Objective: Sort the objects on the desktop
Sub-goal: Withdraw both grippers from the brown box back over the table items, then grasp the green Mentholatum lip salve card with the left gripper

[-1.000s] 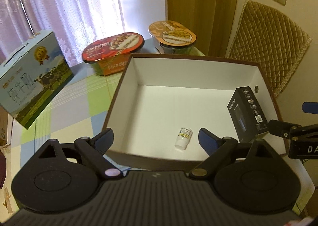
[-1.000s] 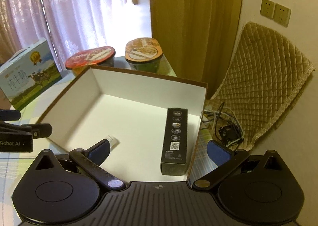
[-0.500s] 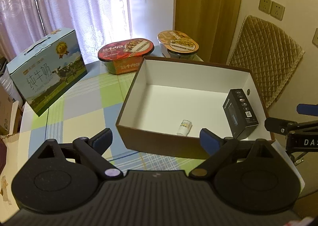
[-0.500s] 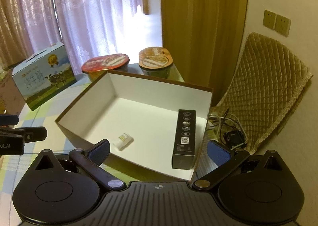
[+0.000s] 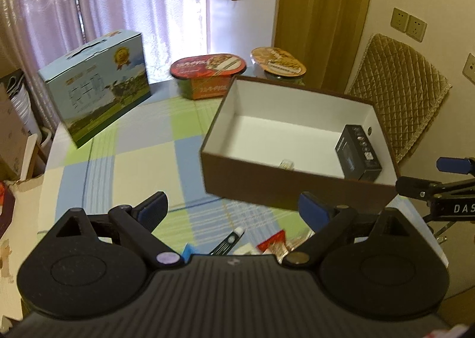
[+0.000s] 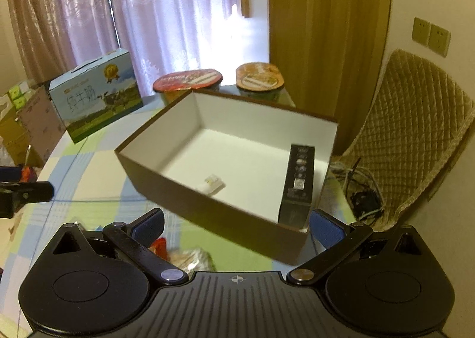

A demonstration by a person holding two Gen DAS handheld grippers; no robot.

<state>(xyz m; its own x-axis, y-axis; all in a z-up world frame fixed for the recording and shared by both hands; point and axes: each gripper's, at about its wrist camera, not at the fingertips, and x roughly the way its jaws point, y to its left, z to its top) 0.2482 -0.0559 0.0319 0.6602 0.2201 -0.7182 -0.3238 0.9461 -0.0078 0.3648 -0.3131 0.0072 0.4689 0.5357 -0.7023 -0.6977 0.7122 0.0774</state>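
Note:
A brown box with a white inside (image 5: 267, 180) (image 6: 207, 204) stands on the checked tablecloth. A black carton (image 5: 357, 156) (image 6: 298, 186) and a small white bottle (image 5: 286, 164) (image 6: 213, 183) lie in it. My left gripper (image 5: 234, 210) is open and empty, in front of the box. My right gripper (image 6: 237, 228) is open and empty, also in front of the box; it shows at the right edge of the left wrist view (image 5: 439, 189). A small tube (image 5: 230, 241), a red packet (image 5: 273, 243) and a snack wrapper (image 6: 193, 260) lie near my fingers.
A blue milk carton (image 5: 95, 100) (image 6: 95, 94) stands at the left. Two noodle bowls, red (image 5: 207, 75) (image 6: 187, 82) and orange (image 5: 277, 64) (image 6: 259, 81), sit behind the box. A quilted chair (image 5: 397, 94) (image 6: 415, 130) stands right of the table, with cables (image 6: 359, 189) below it.
Both grippers have pulled back and up from the box, both still open and empty. The box looks smaller, and loose items near the table's front edge have come into view.

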